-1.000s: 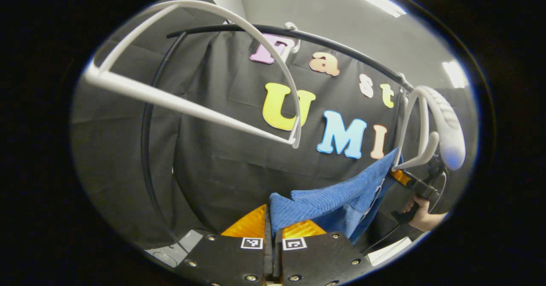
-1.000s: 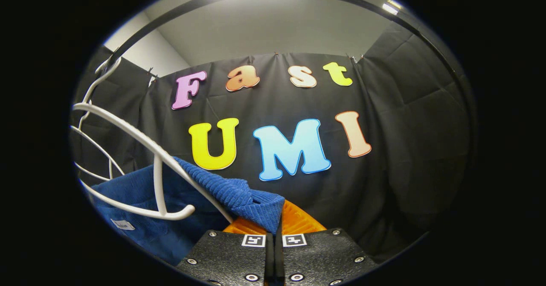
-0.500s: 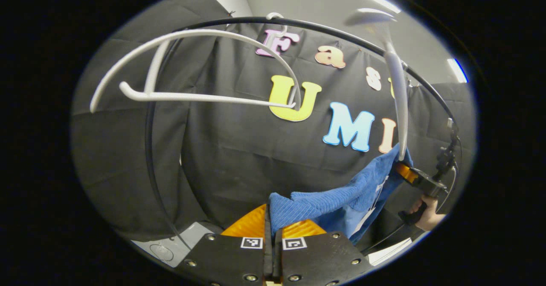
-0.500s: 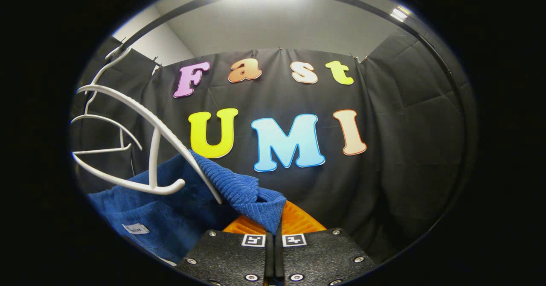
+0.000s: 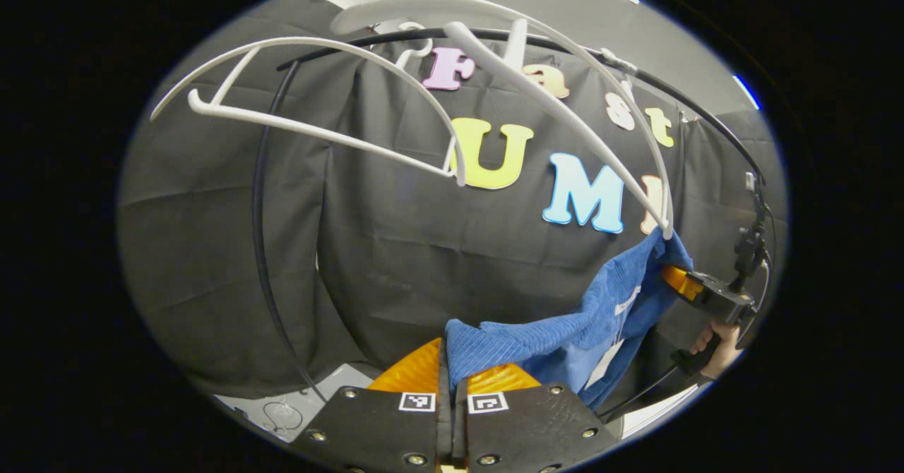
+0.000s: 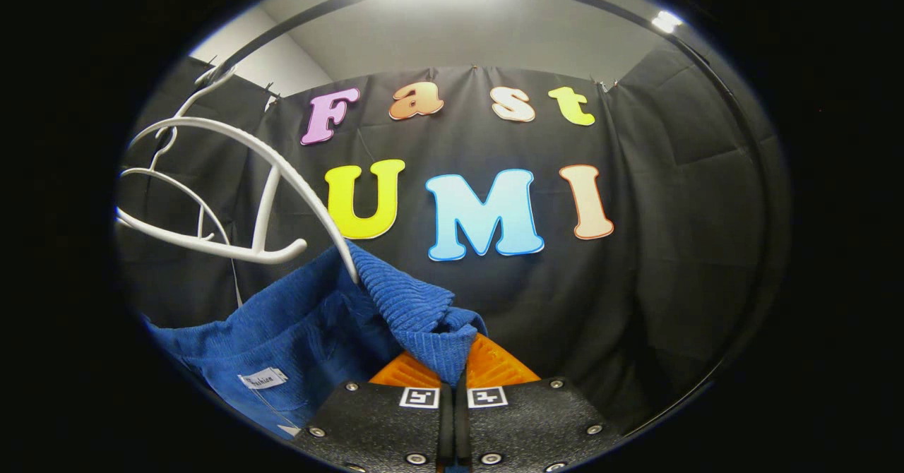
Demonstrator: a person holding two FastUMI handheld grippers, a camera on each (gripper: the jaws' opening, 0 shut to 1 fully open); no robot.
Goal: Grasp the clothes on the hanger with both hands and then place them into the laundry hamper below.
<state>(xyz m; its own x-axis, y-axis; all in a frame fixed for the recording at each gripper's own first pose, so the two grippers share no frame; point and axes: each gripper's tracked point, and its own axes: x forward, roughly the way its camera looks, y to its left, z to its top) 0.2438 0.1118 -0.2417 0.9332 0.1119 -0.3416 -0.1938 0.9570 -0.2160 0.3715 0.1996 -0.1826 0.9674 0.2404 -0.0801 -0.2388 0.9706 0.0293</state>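
Left gripper (image 5: 452, 378) jaws pressed together on one shoulder of the blue garment (image 5: 565, 332); right gripper (image 6: 453, 374) pinches the other. Cloth stretched between them, right shoulder touching the tip of the white hanger (image 6: 282, 176) on the black rail (image 5: 678, 106). Step: peeling it off the hanger. Next likely: clear that tip, then lower to the hamper. Sewn neck tag (image 6: 262, 380) too small to read.
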